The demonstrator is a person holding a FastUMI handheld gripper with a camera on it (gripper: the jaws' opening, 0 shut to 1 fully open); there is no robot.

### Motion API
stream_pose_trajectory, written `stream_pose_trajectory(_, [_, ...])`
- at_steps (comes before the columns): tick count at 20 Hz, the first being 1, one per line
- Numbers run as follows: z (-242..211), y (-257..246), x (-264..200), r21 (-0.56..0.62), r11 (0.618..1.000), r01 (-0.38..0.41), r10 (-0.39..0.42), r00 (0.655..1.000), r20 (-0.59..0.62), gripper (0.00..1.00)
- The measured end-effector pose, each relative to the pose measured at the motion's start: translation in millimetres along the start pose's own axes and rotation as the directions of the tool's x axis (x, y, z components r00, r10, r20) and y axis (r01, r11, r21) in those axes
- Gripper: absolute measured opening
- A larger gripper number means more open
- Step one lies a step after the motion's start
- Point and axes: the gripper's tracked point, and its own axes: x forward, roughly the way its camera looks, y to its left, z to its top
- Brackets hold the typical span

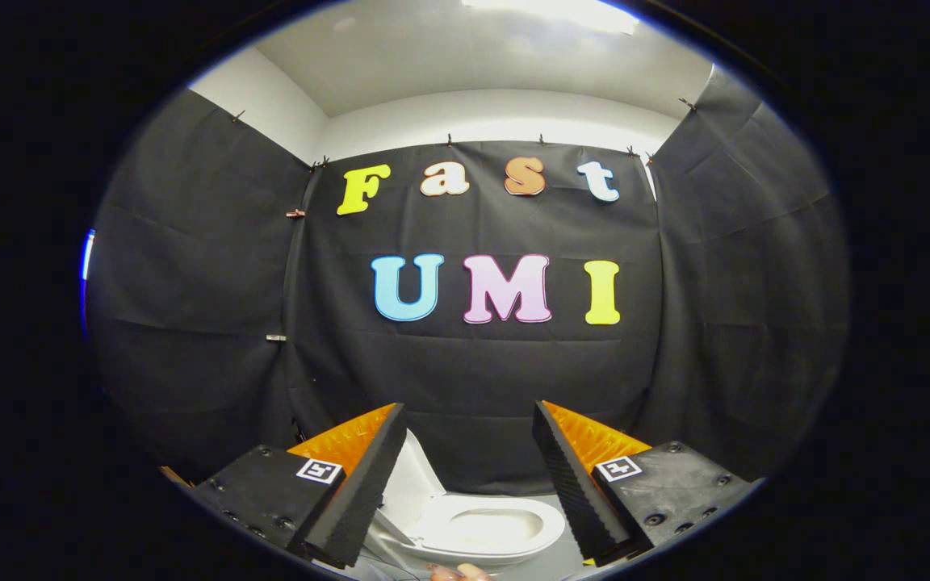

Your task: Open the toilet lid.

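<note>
The toilet lid [410, 484] already stands raised: a pale panel rising just inside the left finger, its outer edge hidden behind that finger. To its right the toilet seat [485, 528] lies flat around the open bowl, low between the two fingers and beyond their tips. The tool [469, 484] is spread wide with nothing between its jaws, neither finger touching the toilet.

The relation that matters: the lid lies ahead of and below the tool, off towards the left finger, its long axis running up from a hinge at the seat's left end. By this reading the opening looks done or close to it; any further push would go leftward against the lid's inner face, and I judge little travel remains.

Hard to make out: the hinge and the lid's top edge, both masked by the left finger. At the near rim, below the seat, a small piece of a person's hand [457, 573] shows, cut off. Beyond it all hangs the booth wall [473, 379].
</note>
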Motion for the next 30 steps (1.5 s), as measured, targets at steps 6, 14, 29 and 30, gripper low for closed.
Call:
stream_pose_trajectory(6, [-1.6,4.1,3.6,-0.008,1.0,-0.01,0.01,1.0,-0.003,0.98])
stream_pose_trajectory(14, [-0.7,10.7,9.8,-0.011,1.0,-0.018,0.018,1.0,0.0,0.98])
stream_pose_trajectory(29, [-4.8,9.0,8.5,-0.012,1.0,-0.013,0.012,1.0,-0.015,0.98])
stream_pose_trajectory(30, [-5.0,9.3,7.9,-0.011,1.0,-0.012,0.012,1.0,-0.016,0.98])
